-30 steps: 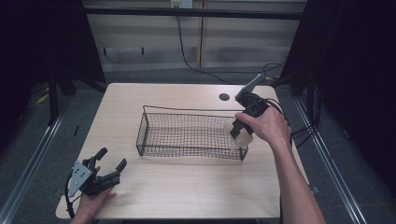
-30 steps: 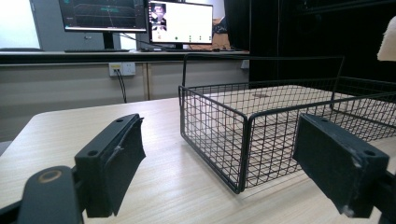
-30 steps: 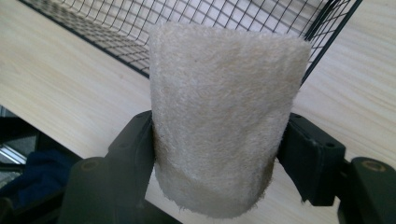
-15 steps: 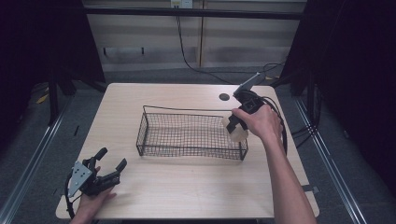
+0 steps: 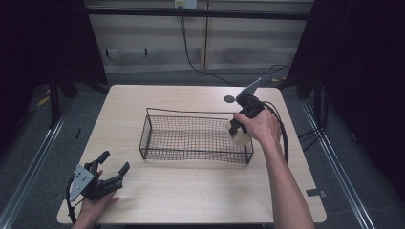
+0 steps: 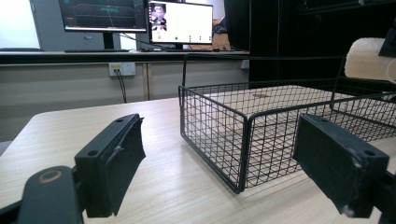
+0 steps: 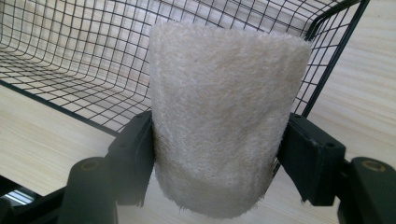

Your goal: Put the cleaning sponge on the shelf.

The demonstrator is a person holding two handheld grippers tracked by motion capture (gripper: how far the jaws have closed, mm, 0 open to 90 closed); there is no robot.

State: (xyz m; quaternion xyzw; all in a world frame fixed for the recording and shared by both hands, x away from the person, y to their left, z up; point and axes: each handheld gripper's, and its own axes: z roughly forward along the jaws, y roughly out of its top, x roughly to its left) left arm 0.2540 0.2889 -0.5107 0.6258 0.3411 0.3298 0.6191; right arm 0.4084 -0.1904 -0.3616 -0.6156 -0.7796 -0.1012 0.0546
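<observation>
Since the earlier frames the right gripper [image 5: 237, 131] has moved slightly left and nearer the person, so the cream-coloured rolled terry towel [image 7: 219, 121] that it carries now hangs over the right end of the black wire-mesh basket [image 5: 191, 138], at its near right corner, instead of just outside the right wall. The left gripper [image 5: 107, 174] has not shifted.

The right forearm reaches in from the bottom of the high view and runs diagonally up to the basket's right end, with the hand [image 5: 260, 126] wrapped over the gripper body and the cable looping off to the right. In the right gripper view the two black jaws press against opposite sides of the towel roll, clamping it upright, with the basket's mesh floor and corner wire behind it.

The left hand [image 5: 93, 205] rests at the near left corner of the pale wooden table [image 5: 200, 191], well apart from the basket. In the left gripper view its jaws stand wide apart with nothing between them, pointing at the basket's left end.
</observation>
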